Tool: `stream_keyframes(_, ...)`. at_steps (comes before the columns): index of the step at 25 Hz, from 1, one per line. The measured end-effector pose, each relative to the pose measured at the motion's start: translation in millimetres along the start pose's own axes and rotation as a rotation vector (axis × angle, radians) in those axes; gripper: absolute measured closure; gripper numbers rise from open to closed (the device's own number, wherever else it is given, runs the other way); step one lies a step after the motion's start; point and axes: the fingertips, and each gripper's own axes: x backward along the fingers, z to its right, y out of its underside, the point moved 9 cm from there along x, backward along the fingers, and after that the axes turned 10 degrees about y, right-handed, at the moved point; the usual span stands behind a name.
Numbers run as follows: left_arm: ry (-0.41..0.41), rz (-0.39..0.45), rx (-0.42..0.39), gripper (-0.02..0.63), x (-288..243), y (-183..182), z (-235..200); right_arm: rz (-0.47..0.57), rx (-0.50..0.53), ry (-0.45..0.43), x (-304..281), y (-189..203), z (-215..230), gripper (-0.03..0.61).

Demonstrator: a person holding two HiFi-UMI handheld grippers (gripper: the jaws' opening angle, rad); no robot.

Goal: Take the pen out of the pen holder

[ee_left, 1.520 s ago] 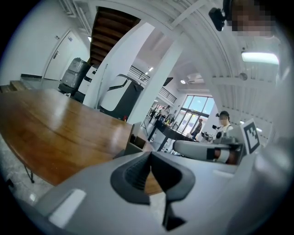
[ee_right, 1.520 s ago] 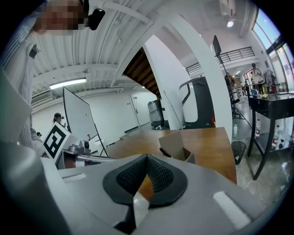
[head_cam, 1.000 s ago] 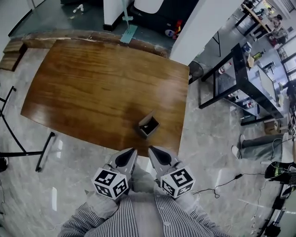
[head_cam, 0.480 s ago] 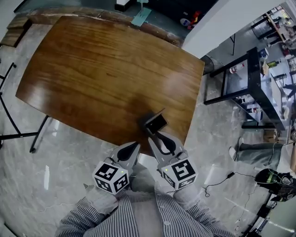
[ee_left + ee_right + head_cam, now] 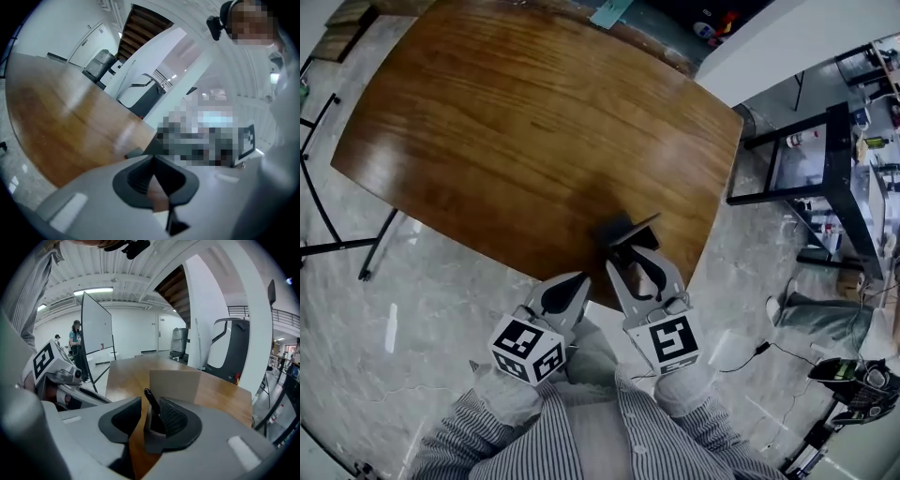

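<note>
A brown wooden surface (image 5: pixel 506 141) stands on a pale marbled floor (image 5: pixel 422 309), with a black rack (image 5: pixel 839 141) off to the right and a whiteboard (image 5: pixel 96 329) farther back in the room. The holder (image 5: pixel 623 232) sits near the surface's near edge, toward its right corner, and the black pen (image 5: pixel 151 401) stands tilted inside it.

Both striped sleeves (image 5: pixel 502 441) hold the grippers side by side, pointing forward and down. The right gripper (image 5: pixel 635 258) reaches over the edge. Its jaws are opening, with the holder and pen between them and nothing clamped. The left gripper (image 5: pixel 578 277) ends about at the edge, beside the right one, with its jaws closed together and empty.
</note>
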Motion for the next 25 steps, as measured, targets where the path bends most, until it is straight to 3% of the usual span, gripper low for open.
stream_keyframes(16, -0.002, 0.001, 0.0, 0.606, 7, 2, -1, -0.029, 0.031, 0.081, -5, -2, -4, 0.514)
stream_keyframes(25, 0.001, -0.005, -0.047, 0.606, 12, -3, 13, -0.005, -0.046, 0.141, 16, -5, 3, 0.534)
